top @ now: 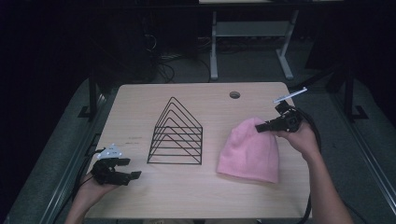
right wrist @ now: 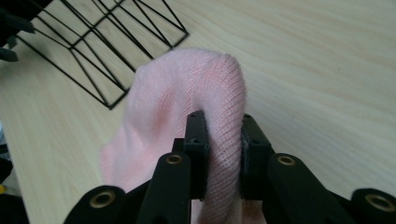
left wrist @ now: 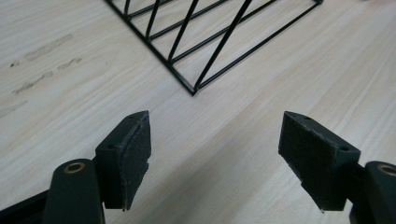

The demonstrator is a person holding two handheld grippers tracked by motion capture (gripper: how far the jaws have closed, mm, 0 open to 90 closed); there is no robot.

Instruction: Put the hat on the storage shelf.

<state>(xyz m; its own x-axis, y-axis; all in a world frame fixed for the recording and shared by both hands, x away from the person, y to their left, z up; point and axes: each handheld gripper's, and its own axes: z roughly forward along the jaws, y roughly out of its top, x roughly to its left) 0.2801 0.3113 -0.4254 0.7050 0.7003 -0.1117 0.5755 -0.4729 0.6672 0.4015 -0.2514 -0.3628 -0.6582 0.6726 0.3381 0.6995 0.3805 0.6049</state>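
Note:
A pink knit hat [top: 250,151] lies on the right half of the wooden table [top: 196,196]. My right gripper [top: 259,126] is at its far top edge, shut on a pinched fold of the hat [right wrist: 224,135]; the knit bulges up between the two jaws. My left gripper [top: 133,168] rests near the table's front left corner, open, with nothing between its pads [left wrist: 128,154]. In the left gripper view bare wood lies between the jaws.
A black wire file rack [top: 176,135] stands mid-table, between the two grippers; its near corner [left wrist: 194,91] lies just ahead of the left jaws. A round cable hole [top: 235,95] sits at the table's back. A desk frame [top: 252,42] stands behind on the floor.

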